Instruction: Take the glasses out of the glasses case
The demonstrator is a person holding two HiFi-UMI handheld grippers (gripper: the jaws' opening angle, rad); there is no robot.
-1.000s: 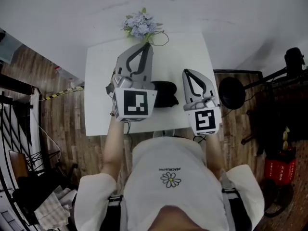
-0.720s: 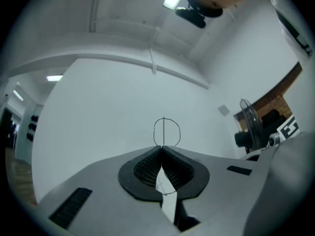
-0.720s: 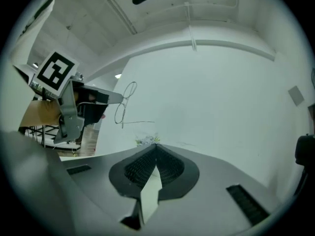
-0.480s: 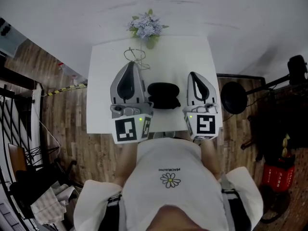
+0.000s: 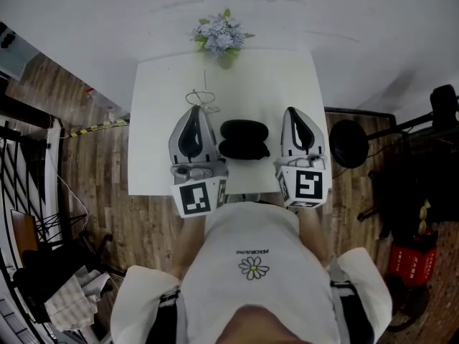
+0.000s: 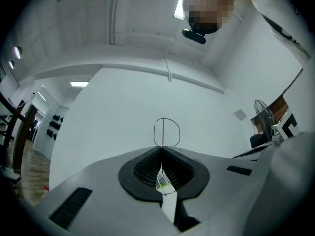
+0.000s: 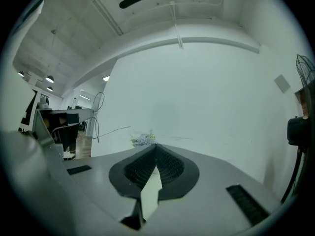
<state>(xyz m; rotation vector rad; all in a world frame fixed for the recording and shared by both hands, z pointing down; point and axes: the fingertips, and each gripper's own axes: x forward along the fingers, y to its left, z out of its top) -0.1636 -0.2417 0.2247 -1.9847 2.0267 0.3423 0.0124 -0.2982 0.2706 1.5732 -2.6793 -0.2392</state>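
Note:
The black glasses case (image 5: 244, 140) lies open in the middle of the white table (image 5: 154, 149). My left gripper (image 5: 199, 109) hovers just left of the case and is shut on thin wire-framed glasses (image 5: 203, 97), which stick out past its tip. In the left gripper view the wire rim (image 6: 166, 131) rises above the closed left gripper (image 6: 161, 147). My right gripper (image 5: 294, 110) sits just right of the case, shut and holding nothing. In the right gripper view the right gripper (image 7: 156, 145) points level toward the wall, and the glasses (image 7: 100, 102) show far left.
A small bunch of pale blue flowers (image 5: 221, 36) stands at the table's far edge. A black round stand (image 5: 348, 140) is close to the table's right side. Wooden floor surrounds the table, with a red object (image 5: 410, 253) at the right and racks at the left.
My left gripper came down and back toward me with the glasses, rolled upright, and now sits left of the case. The right gripper stayed nearly where it was.

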